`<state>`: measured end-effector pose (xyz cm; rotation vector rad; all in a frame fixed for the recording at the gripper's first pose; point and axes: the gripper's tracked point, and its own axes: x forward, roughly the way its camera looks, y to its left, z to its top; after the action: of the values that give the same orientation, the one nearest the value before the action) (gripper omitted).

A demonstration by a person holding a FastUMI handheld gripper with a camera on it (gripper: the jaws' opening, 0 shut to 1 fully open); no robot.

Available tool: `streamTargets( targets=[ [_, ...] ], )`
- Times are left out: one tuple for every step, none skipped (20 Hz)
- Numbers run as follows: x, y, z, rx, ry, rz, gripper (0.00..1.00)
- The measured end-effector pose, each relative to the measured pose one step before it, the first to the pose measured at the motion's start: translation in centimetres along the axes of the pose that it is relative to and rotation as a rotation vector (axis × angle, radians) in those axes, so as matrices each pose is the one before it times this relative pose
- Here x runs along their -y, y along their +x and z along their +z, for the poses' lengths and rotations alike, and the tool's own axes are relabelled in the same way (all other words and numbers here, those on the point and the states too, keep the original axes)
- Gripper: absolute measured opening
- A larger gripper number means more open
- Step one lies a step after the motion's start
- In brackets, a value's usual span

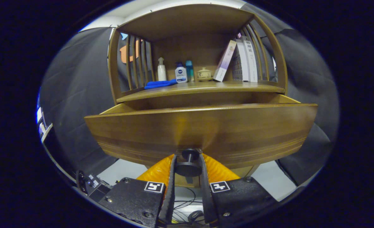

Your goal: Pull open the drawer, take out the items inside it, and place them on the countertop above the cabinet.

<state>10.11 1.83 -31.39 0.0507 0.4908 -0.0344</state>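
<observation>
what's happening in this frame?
A handheld gripper is clamped on the drawer knob, one finger on each side. The drawer is pulled partly out of the wooden cabinet; its inside is hidden. Bottles, a blue cloth and books sit on the countertop above.

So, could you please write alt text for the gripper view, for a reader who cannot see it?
The gripper has its two fingers closed on the round dark knob of a brown wooden drawer, which is pulled out from its cabinet. On the countertop above stand a white pump bottle, small bottles, a blue cloth, a lidded ceramic jar and leaning books.
</observation>
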Motion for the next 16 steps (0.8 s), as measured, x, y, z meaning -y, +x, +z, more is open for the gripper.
streamTargets(
  targets=[
    [-0.091,-0.760,-0.092,0.01264,-0.00159,0.00839,0.40],
    [-0.019,-0.373,-0.733,-0.01221,-0.01107,0.00388,0.40],
    [-0.020,-0.738,-0.061,0.00246,-0.01204,0.00310,0.40],
    [0.027,-0.470,-0.318,0.00198,-0.00711,-0.00090,0.40],
    [-0.122,-0.405,-0.387,-0.00154,-0.00498,0.00487,0.40],
    [-0.063,-0.460,-0.296,-0.00452,-0.00288,0.00601,0.40],
    [-0.048,-0.448,-0.336,-0.00640,-0.00098,0.00444,0.40],
    [-0.051,-0.430,-0.382,-0.00715,-0.00309,0.00534,0.40],
    [-0.075,-0.531,-0.351,-0.00562,-0.00536,0.00681,0.40],
    [-0.132,-0.403,-0.242,-0.00679,-0.00728,0.00673,0.40],
    [-0.146,-0.426,-0.364,-0.00633,-0.00756,0.00399,0.40],
    [-0.125,-0.193,-0.129,-0.00266,-0.00720,0.00288,0.40],
    [-0.174,-0.175,-0.222,-0.00223,-0.00781,0.00219,0.40],
    [-0.097,-0.108,-0.031,-0.00361,-0.00808,-0.00082,0.40],
    [0.069,0.109,-0.121,-0.00723,-0.00232,-0.00366,0.40],
    [0.237,-0.092,-0.086,-0.01743,0.00176,-0.01024,0.40]
  ],
)
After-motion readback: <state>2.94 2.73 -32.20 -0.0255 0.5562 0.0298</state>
